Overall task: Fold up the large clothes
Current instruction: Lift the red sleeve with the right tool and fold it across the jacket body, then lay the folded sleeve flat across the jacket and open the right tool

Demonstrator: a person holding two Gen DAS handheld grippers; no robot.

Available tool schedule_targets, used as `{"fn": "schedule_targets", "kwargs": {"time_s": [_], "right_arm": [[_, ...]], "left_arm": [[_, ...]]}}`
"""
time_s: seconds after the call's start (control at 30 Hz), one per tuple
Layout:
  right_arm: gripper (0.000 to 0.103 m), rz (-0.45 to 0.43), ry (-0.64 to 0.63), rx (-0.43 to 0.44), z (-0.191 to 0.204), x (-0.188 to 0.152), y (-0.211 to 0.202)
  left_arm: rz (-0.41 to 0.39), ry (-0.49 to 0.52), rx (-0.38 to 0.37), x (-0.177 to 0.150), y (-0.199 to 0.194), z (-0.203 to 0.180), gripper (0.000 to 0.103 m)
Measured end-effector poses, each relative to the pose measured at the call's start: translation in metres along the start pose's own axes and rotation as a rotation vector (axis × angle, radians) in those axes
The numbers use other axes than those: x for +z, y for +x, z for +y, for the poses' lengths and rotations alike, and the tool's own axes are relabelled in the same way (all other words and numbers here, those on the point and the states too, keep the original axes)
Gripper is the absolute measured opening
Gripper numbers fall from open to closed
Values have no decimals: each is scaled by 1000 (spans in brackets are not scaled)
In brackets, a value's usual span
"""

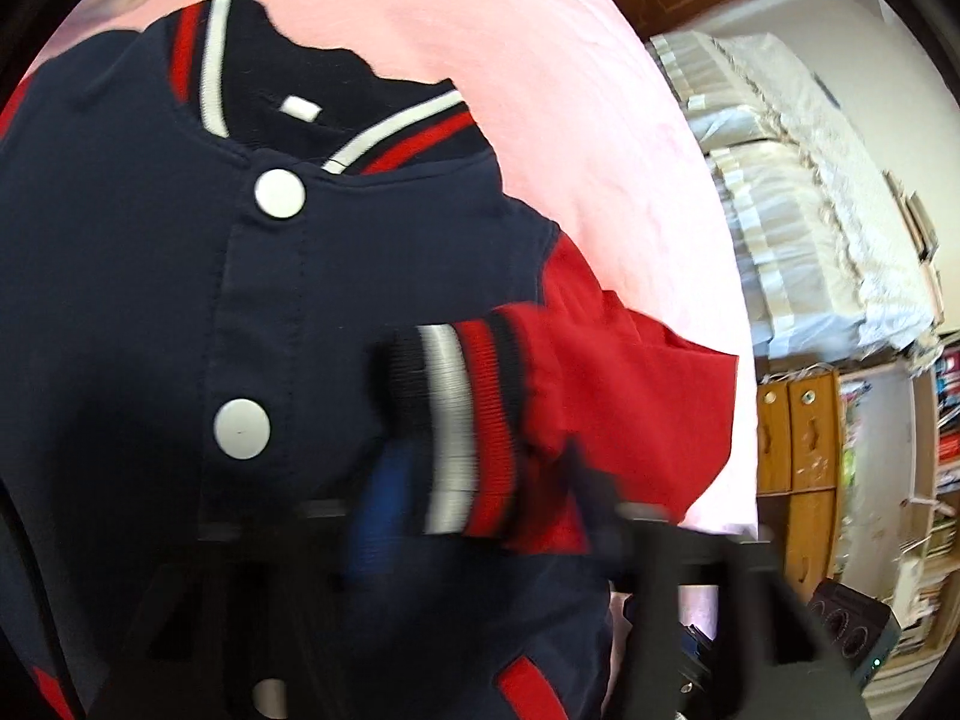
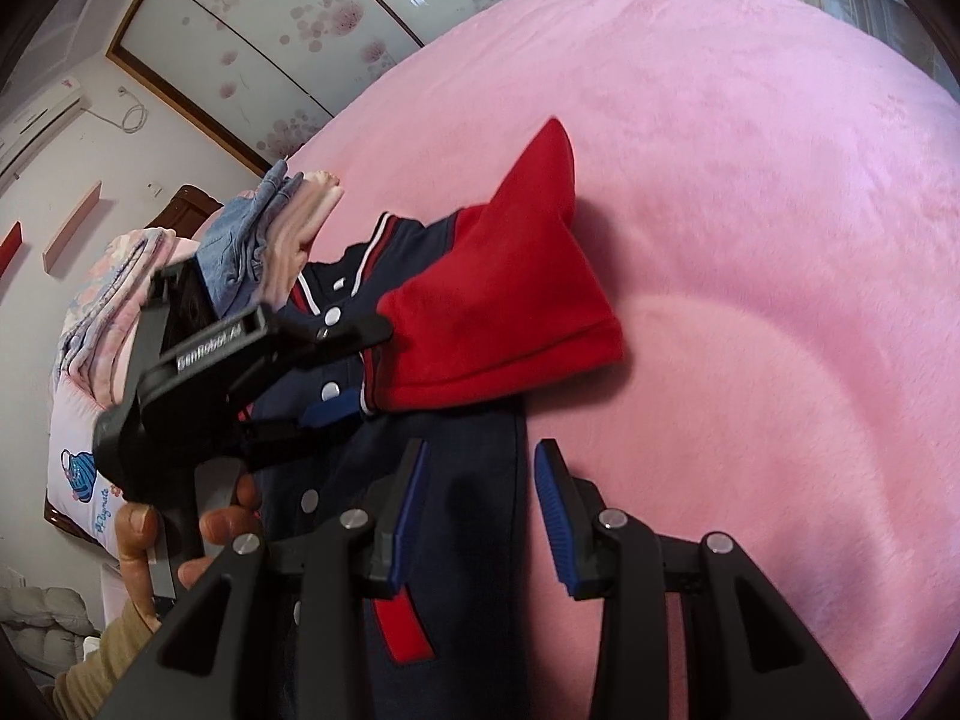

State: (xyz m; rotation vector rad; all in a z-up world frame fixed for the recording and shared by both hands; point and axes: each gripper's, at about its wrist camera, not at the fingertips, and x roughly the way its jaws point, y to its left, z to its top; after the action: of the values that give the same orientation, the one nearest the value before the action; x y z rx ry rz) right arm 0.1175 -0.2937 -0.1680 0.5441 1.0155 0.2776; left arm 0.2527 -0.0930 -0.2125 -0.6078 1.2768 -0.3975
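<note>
- My left gripper (image 2: 360, 372) pinches the striped cuff (image 1: 462, 426) of the red sleeve (image 2: 498, 306), one finger on either side of the ribbing; in its own view the fingers are smeared by blur, so I judge the grip mostly from the right camera.
- The sleeve runs from that cuff out across the chest of the jacket (image 1: 150, 300), its long axis crosswise to the line of white snaps (image 1: 242, 429). The fold-in is my left side's job; it is the nearer one and already has the cloth.
- My right gripper (image 2: 480, 504) hangs spread and empty, low over the jacket's side edge, with one blue pad (image 2: 411, 492) above navy cloth and the other above the pink blanket (image 2: 750, 240).
- The jacket lies front-up on the blanket, collar (image 1: 390, 132) away from me, hem toward me.
- Hidden: the other sleeve and the hem are cut off in both views; my own rig covers the lower front.
- A stack of folded clothes (image 2: 270, 234) sits beyond the collar, near it; I cannot tell whether they touch.
</note>
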Motion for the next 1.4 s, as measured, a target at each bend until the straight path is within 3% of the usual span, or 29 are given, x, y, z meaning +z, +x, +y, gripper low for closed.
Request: {"fn": "schedule_targets", "kwargs": {"time_s": [0.07, 0.23, 0.57, 0.8, 0.93, 1.23, 1.27, 1.33, 1.4], "right_arm": [[36, 2, -5, -10, -1, -3, 0], [36, -11, -3, -43, -9, 0, -4], [36, -46, -95, -140, -5, 36, 26], [36, -44, -177, -182, 21, 48, 50], [36, -33, -209, -187, 32, 52, 59], [40, -42, -251, -295, 51, 48, 75], [38, -43, -246, -309, 51, 48, 78], [20, -41, -212, -283, 43, 48, 76], [19, -48, -199, -269, 37, 46, 73]], "left_arm": [[-6, -10, -9, 0, 0, -8, 20], [-76, 90, 52, 2, -22, -50, 18], [-227, 175, 31, 35, -113, -108, 18], [-305, 179, 73, 45, -157, -99, 18], [-308, 130, 94, 48, -176, -61, 18], [-312, 66, 114, 52, -175, -22, 18], [-314, 66, 124, 53, -174, -21, 18], [-308, 70, 153, 54, -172, -16, 18], [-290, 68, 199, 55, -165, -3, 18]]}}
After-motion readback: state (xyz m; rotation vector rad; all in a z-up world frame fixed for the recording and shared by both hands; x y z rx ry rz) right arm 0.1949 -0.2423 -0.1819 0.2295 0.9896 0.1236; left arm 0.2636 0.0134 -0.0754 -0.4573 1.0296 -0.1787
